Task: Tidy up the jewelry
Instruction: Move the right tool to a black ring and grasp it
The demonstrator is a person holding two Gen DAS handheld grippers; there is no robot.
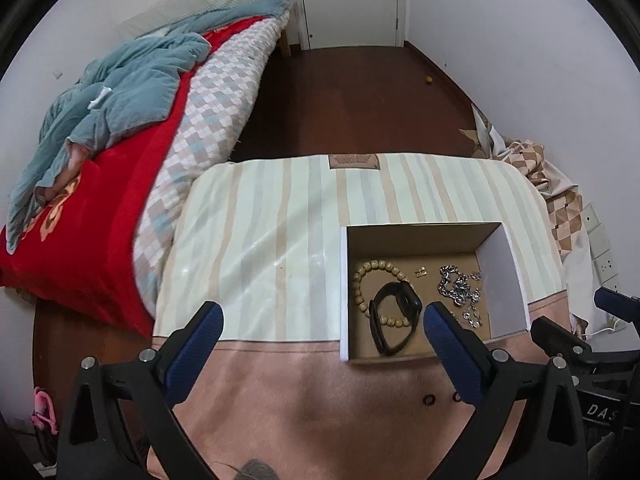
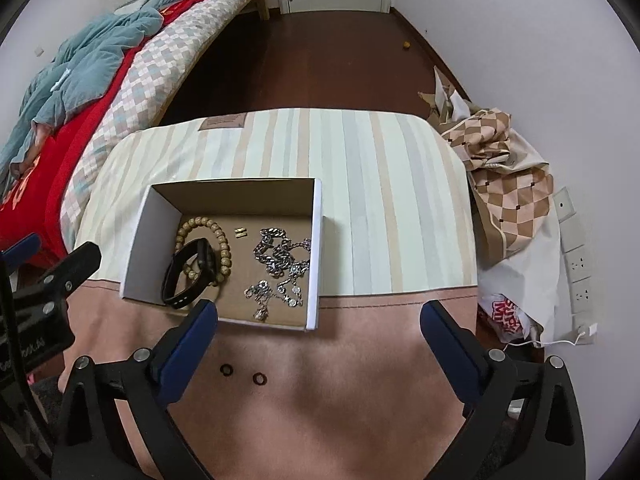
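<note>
An open cardboard box (image 1: 504,280) (image 2: 148,232) sits on the cloth-covered table. Inside lie a wooden bead bracelet (image 1: 374,266) (image 2: 222,240), a black watch band (image 1: 396,316) (image 2: 188,276), a small gold clasp (image 1: 420,272) (image 2: 240,233) and tangled silver chains (image 1: 460,288) (image 2: 280,264). Two small dark rings (image 2: 226,369) (image 2: 259,378) lie on the pink cloth in front of the box; one also shows in the left wrist view (image 1: 428,400). My left gripper (image 1: 322,320) is open and empty, left of the box front. My right gripper (image 2: 318,316) is open and empty, over the box's near right corner.
The table has a striped and pink cloth (image 2: 380,200). A bed with red and blue bedding (image 1: 100,160) stands to the left. A checked cloth pile (image 2: 508,168) and wall sockets (image 2: 576,264) are to the right. Dark wood floor (image 1: 340,100) lies beyond.
</note>
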